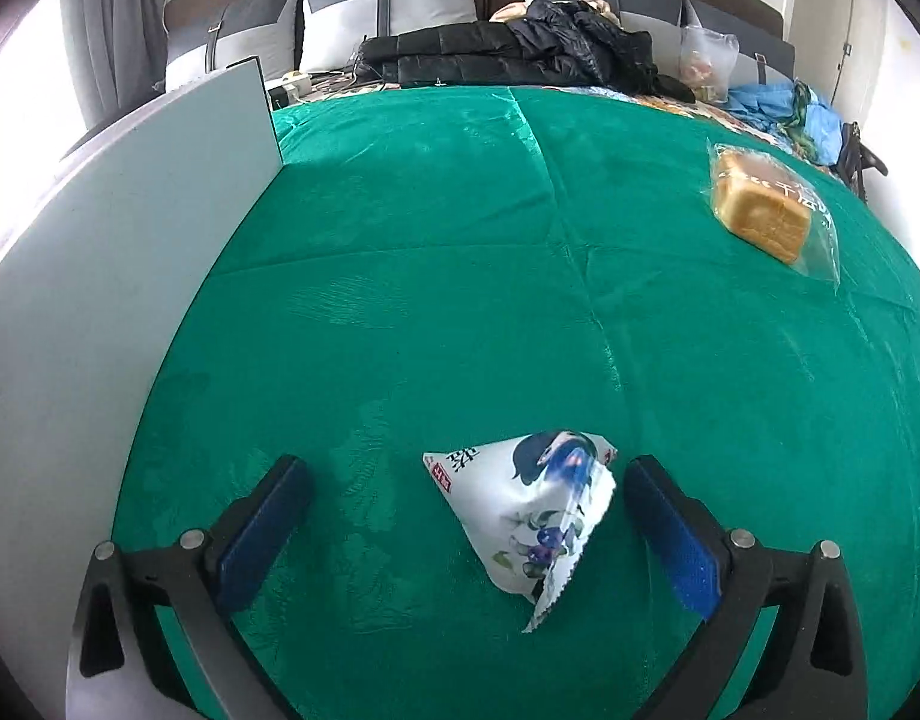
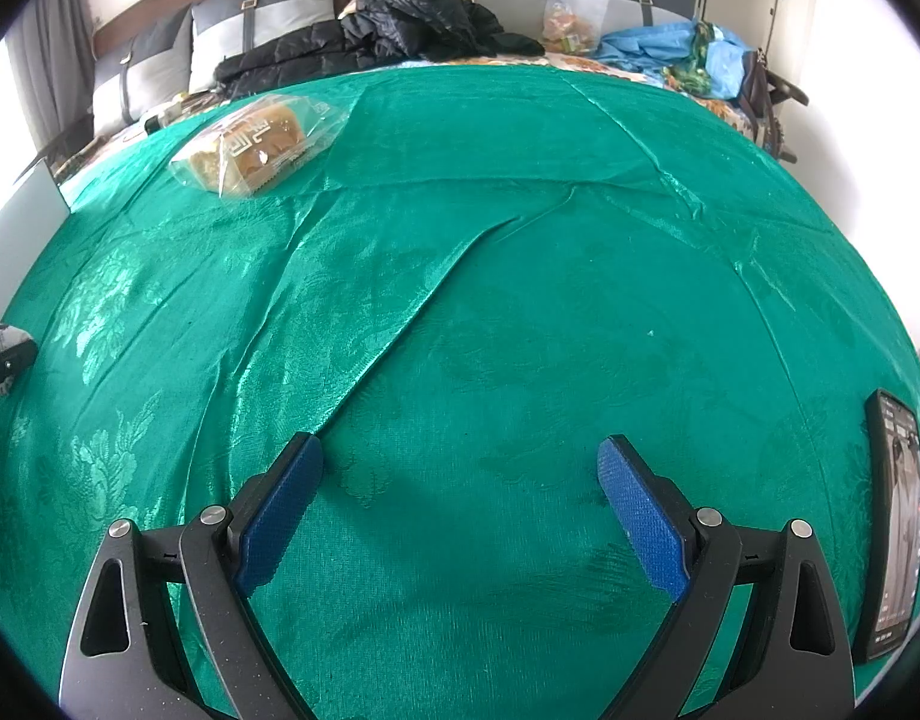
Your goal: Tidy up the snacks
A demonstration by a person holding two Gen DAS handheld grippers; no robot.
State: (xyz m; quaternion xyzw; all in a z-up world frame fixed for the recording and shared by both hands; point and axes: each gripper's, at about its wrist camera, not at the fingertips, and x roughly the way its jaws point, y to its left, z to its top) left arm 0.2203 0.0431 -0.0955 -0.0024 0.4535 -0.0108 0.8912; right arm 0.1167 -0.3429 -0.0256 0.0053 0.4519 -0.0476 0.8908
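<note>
We've got loads of bare green satin cloth [image 2: 520,300] ahead of both grippers. Only blockers: a white blueberry-print snack pouch [image 1: 535,516] up front, bagged bread loaf [image 1: 766,207] far right, tall grey panel [image 1: 99,276] walling the left, black smartphone [image 2: 895,522] on the right edge.

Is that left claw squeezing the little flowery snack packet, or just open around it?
Open. The left claw has its pads either side of the snack packet, with green cloth showing in both gaps.

The left gripper [image 1: 466,474] was held low, jaws spread wide. The right gripper [image 2: 460,450] was likewise wide apart, gripping nothing.
</note>
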